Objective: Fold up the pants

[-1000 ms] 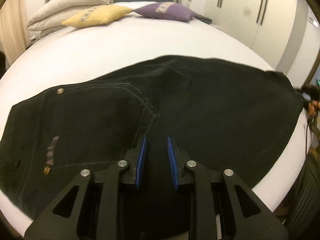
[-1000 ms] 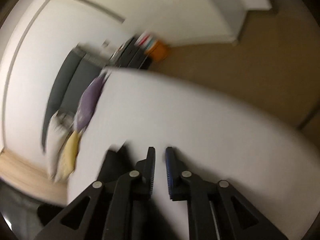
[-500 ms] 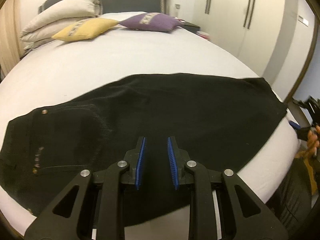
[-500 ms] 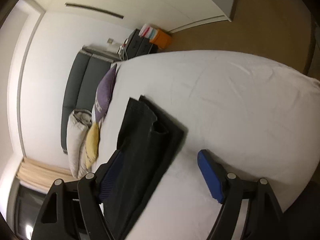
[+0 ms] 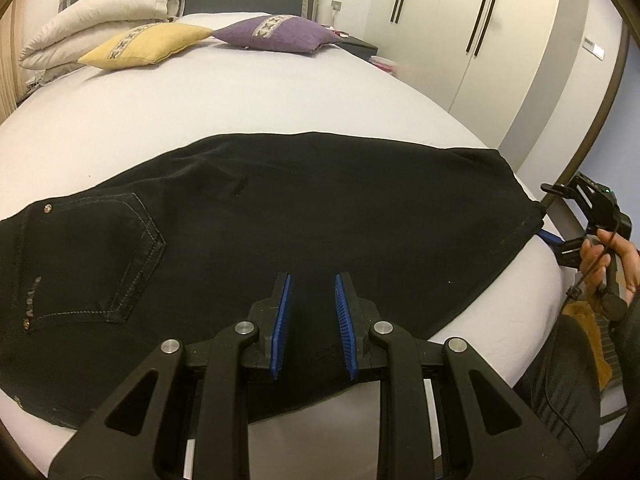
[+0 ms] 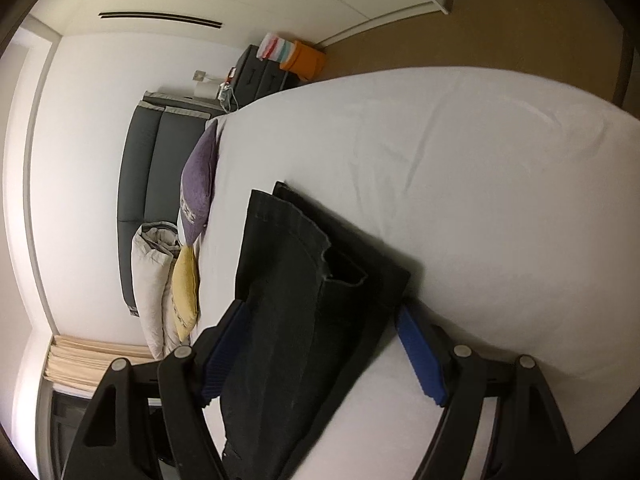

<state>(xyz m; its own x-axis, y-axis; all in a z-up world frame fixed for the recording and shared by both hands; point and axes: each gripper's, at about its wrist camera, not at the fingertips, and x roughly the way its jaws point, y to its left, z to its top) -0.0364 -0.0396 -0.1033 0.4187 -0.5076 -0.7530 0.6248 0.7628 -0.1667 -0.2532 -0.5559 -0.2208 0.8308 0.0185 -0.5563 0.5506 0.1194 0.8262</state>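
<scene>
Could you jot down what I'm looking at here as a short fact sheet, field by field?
Place: bedroom, white bed
Garment: black pants, lying flat across the bed's near edge, back pocket facing up
Left claw: over the pants, narrow gap between its pads, gripping nothing
Right claw: wide open, pads either side of the leg ends, not pressing
Cushions: yellow cushion and purple cushion near the headboard
Folding: legs stacked, no crosswise fold visible

One pants (image 5: 320, 216), perhaps four pillows (image 5: 148, 42).
</scene>
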